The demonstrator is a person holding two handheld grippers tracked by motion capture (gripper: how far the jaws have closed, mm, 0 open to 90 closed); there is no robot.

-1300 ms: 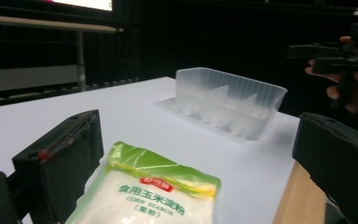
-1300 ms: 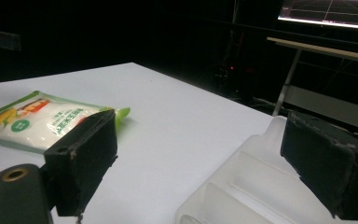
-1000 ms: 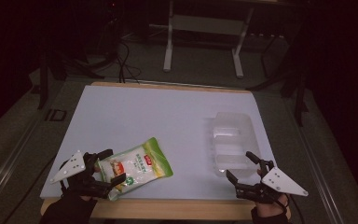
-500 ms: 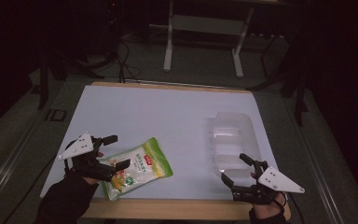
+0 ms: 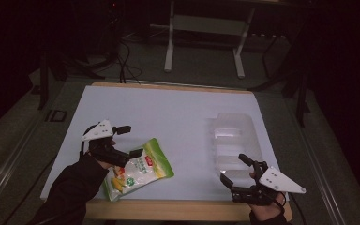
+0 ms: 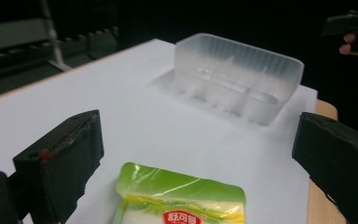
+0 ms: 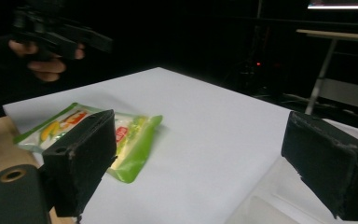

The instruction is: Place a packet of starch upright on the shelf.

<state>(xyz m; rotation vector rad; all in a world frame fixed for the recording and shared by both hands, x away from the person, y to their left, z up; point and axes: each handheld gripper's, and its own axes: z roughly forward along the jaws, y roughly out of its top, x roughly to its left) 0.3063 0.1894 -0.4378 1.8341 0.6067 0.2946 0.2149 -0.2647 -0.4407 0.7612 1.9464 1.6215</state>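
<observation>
The green and white plastic snack pouch [image 5: 138,169] lies flat on the white counter [image 5: 168,117], near left, not yet gripped. The left gripper [image 5: 124,140] hovers over it, jaws apart. The right gripper [image 5: 234,169], jaws apart, waits beside the clear plastic compartment tray [image 5: 234,136], apparently the pouch's destination.

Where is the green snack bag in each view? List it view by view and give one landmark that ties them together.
High view: the green snack bag lies at lower left, by the left tongs.
Left gripper view: bottom centre, between the black jaws.
Right gripper view: left of centre, partly behind the left jaw.
Shared landmark: the clear plastic tray, far behind the bag in the left gripper view, bottom right corner in the right gripper view.
</observation>
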